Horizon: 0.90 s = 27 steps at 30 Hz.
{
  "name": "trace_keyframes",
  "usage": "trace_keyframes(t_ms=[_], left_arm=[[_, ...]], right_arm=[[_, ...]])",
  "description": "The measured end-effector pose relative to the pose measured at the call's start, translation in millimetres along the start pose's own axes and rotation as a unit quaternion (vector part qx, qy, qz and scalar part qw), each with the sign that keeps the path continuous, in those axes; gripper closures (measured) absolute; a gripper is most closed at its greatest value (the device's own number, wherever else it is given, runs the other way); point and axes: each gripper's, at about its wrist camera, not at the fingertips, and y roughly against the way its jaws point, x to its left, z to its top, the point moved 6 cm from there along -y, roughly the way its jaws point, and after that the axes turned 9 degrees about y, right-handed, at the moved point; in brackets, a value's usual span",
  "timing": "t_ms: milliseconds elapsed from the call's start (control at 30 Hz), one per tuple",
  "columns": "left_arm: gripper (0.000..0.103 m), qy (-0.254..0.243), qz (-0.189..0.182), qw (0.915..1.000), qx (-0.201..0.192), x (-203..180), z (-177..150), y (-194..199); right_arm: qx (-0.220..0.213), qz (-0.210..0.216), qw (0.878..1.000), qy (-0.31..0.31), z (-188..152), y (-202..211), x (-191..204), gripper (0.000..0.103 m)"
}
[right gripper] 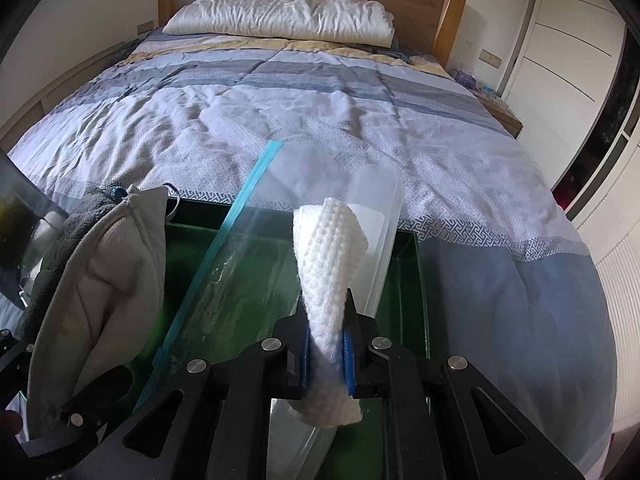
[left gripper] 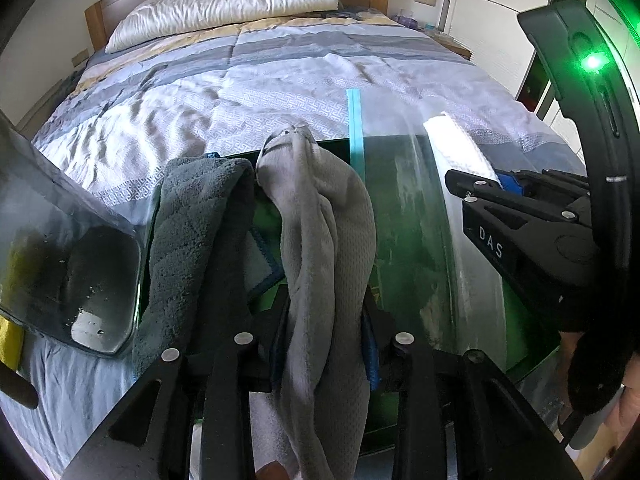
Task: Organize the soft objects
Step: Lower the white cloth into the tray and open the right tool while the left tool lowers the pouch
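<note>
My left gripper (left gripper: pixel 324 344) is shut on a light grey cloth (left gripper: pixel 320 240), held up over a green tray (left gripper: pixel 404 216) on the bed. A dark grey towel (left gripper: pixel 188 232) hangs beside the cloth on its left. My right gripper (right gripper: pixel 326 348) is shut on a white waffle cloth (right gripper: pixel 328 276) together with the wall of a clear zip bag (right gripper: pixel 240 280) with a teal zip strip (right gripper: pixel 224 248). The right gripper shows at the right of the left wrist view (left gripper: pixel 472 184). The grey cloth (right gripper: pixel 104 280) shows at the left of the right wrist view.
The tray (right gripper: pixel 404 280) lies at the foot of a bed with a striped blue-grey quilt (right gripper: pixel 320 120) and a white pillow (right gripper: pixel 280 16). A clear plastic container (left gripper: pixel 68 264) stands at the left. White wardrobe doors (right gripper: pixel 568 60) line the right.
</note>
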Motion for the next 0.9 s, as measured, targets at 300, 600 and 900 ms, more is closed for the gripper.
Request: trace_keyframes(t_ms=[300, 600, 900], left_arm=[[0.068, 0.002, -0.001, 0.9999, -0.016, -1.4, 3.5, 6.1], [0.063, 0.002, -0.005, 0.9998, -0.022, -0.8, 3.0, 8.1], [0.063, 0.002, -0.004, 0.9995, -0.032, -0.5, 1.5, 12.5]], right_arm=[[-0.002, 0.009, 1.0, -0.015, -0.7, 7.0, -7.7, 0.084], [-0.009, 0.009, 1.0, -0.015, 1.7, 13.5, -7.4, 0.063], [-0.013, 0.003, 1.0, -0.005, 5.0, 14.9, -3.0, 0.052]])
